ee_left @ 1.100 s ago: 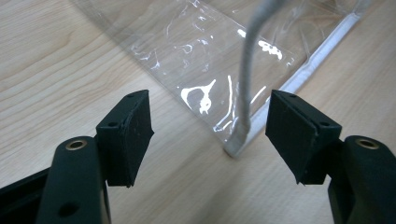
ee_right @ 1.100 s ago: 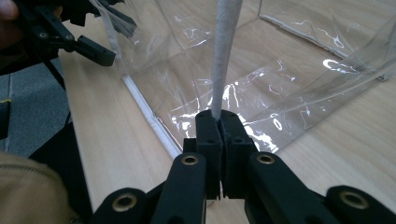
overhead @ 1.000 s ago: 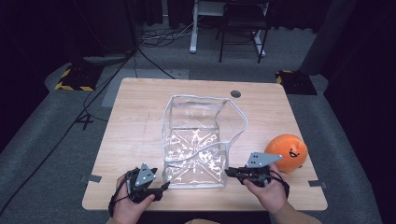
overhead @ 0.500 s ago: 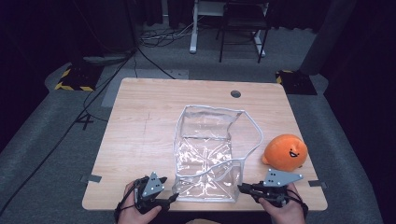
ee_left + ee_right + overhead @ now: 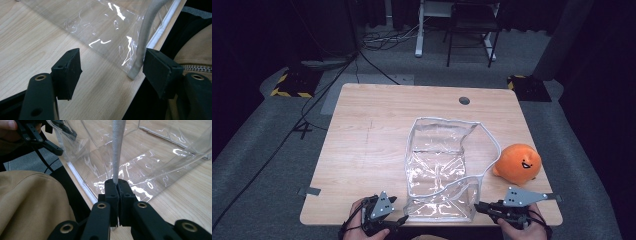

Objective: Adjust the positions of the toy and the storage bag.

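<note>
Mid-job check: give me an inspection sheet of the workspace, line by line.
Surface: wooden table, round grommet hole near far edge.
Job's things: clear plastic bag with white trim, at the near edge; orange plush toy beside it.
Clutter: nothing seen.
Grippers: left gripper open beside the bag's corner; right gripper shut on the bag's white trim.
Cables: black cables across the floor.
Surroundings: grey carpet, chair, hazard-striped blocks.

Dark studio lab: floor cables [image 5: 377,40], hazard-taped bases [image 5: 292,82]
</note>
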